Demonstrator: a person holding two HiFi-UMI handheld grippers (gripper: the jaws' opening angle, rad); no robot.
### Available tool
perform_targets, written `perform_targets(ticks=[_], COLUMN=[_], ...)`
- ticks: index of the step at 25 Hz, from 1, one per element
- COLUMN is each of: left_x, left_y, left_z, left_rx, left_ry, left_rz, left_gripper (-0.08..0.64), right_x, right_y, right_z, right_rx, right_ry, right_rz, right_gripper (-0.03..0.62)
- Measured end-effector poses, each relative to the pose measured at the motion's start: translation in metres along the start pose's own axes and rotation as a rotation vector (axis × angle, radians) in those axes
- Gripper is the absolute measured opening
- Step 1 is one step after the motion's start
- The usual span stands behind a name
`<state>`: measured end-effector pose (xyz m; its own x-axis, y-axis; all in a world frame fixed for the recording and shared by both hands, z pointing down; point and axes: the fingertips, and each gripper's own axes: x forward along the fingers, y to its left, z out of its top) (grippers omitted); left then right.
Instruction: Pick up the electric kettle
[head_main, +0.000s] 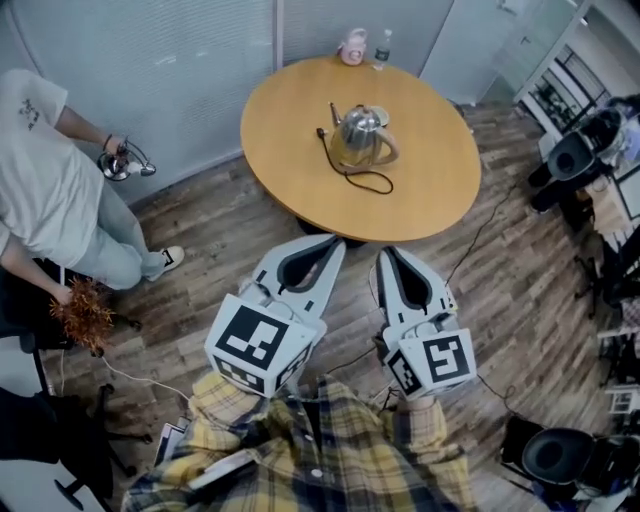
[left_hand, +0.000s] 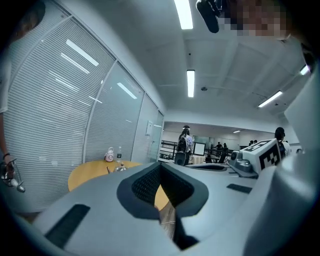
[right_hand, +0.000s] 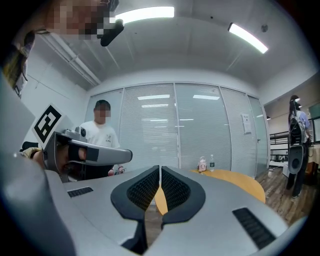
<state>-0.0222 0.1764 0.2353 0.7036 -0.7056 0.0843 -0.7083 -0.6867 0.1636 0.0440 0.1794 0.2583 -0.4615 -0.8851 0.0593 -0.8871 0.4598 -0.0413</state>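
Observation:
A steel electric kettle with a tan handle stands on its base near the middle of a round wooden table; its black cord curls toward me. In the head view both grippers hover over the floor just short of the table's near edge. The left gripper and the right gripper point at the table side by side, jaws shut and empty. The left gripper view shows its shut tips and the kettle small beyond them. In the right gripper view the shut tips hide the kettle.
A pink item and a water bottle stand at the table's far edge. A person in a white shirt stands at the left holding a metal object. Office chairs and floor cables lie to the right.

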Motion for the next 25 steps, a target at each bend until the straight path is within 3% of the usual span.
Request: perform_targets(ticks=[6,13,25], left_x=[0.022,0.055,0.129], left_y=[0.055,0.089,0.141], left_z=[0.002,0.003,0.008], left_rx=[-0.004,-0.021,-0.007], left_ry=[0.027,0.04,0.042], left_rz=[-0.042,-0.07,-0.031], left_gripper=[0.003,0.003,0.003], right_x=[0.049,0.081,0.158], right_y=[-0.011,-0.035,-0.093], right_z=[0.0,-0.006,-0.013], right_rx=[0.011,0.028,0.016], right_ry=[0.008,0.044,0.053], right_rz=[-0.078,-0.132,-0.089], right_gripper=[0.037,0.037,0.038])
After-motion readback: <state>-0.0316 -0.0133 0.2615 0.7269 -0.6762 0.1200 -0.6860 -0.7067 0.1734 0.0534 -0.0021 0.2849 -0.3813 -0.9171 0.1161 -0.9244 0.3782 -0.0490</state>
